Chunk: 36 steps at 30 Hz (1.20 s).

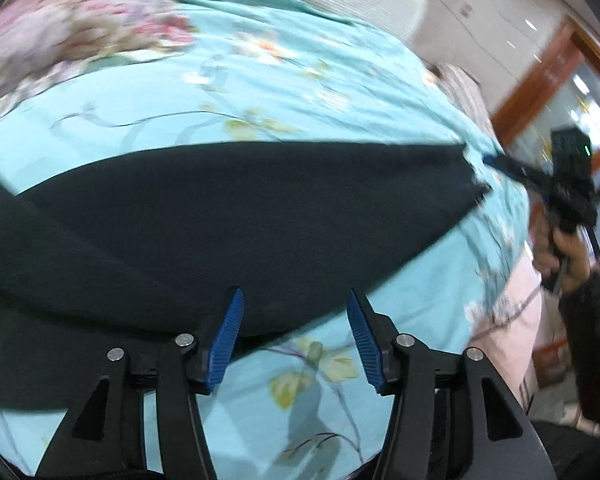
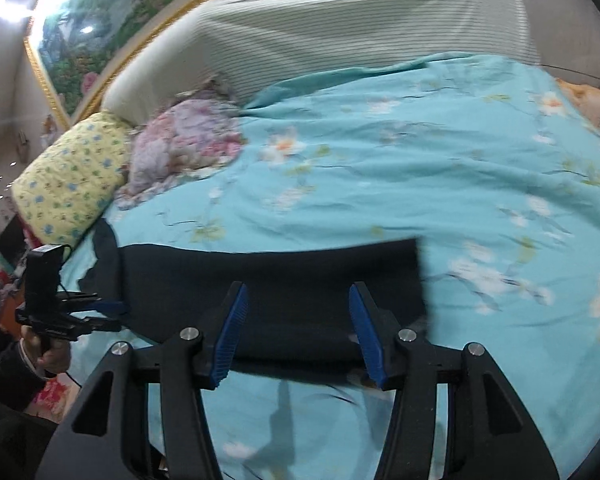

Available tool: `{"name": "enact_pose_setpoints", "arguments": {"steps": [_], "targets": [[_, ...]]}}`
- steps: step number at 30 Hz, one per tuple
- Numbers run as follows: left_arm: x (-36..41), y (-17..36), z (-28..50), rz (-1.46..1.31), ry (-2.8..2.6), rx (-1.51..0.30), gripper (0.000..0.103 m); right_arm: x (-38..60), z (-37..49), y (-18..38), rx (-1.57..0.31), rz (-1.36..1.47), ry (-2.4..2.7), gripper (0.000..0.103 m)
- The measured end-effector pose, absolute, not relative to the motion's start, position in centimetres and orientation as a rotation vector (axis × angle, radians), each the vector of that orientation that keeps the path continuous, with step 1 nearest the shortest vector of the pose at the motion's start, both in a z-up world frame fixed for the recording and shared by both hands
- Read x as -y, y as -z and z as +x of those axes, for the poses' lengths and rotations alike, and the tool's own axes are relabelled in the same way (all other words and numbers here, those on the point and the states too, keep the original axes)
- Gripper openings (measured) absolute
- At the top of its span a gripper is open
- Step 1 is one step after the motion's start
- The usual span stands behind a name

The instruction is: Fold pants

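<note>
The black pants (image 1: 228,216) lie flat on the floral bed sheet (image 1: 300,100). The left gripper (image 1: 296,336) and right gripper (image 2: 296,332) gape empty above their near edge.

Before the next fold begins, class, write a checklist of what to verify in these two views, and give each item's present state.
1. Left tool open, nothing between its fingers: ok.
2. Right tool open, clear of the cloth: ok; the pants show between its fingers, but the pads do not press on them.
3. Black pants lying flat on the turquoise floral bedspread: ok.
4. Pants' far edge straight: ok in the left wrist view.
5. Layers lined up edge to edge: cannot tell; the fabric is dark and blurred.
6. Bedspread beyond the pants clear for folding: ok; the pink floral bundle sits apart, near the headboard.
</note>
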<state>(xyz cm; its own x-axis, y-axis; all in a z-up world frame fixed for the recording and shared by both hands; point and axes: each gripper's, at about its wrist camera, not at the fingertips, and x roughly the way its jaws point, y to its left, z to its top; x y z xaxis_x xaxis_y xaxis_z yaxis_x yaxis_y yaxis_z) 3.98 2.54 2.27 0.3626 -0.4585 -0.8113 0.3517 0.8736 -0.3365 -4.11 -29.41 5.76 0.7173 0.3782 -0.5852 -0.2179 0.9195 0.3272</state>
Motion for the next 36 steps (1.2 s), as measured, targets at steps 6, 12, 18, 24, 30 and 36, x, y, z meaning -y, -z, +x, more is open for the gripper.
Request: {"name": "enact_pose_setpoints", "arguments": {"steps": [6,12,18,24,30,36], "targets": [[-8.4,-3.7,5.0,-0.226,0.319,-1.078,0.069,23.6,-2.0,-5.2,-0.723,0.232,-0.461,0.054],[-14.0,-4.4,6.4,-0.321,0.154,-1.08,0.069,17.8,-0.2,-4.5,-0.749,0.214,-0.582,0.054],[-17.2,-4.8,7.7,-0.365,0.019,-1.118,0.07,11.9,0.8,-3.4,-0.793,0.181,-0.712,0.054],[-17.9,-5.8,10.4,-0.38,-0.093,-1.176,0.07,6.6,2.0,-2.6,-0.829,0.152,-0.832,0.054],[-18.0,-4.6,14.7,-0.316,-0.213,-1.291,0.07,1.9,3.1,-2.2,-0.868,0.091,-0.926,0.054],[-17.4,-2.0,15.2,-0.231,-0.274,-1.358,0.056,-1.0,4.1,-0.7,-0.93,0.07,-0.982,0.054]]}}
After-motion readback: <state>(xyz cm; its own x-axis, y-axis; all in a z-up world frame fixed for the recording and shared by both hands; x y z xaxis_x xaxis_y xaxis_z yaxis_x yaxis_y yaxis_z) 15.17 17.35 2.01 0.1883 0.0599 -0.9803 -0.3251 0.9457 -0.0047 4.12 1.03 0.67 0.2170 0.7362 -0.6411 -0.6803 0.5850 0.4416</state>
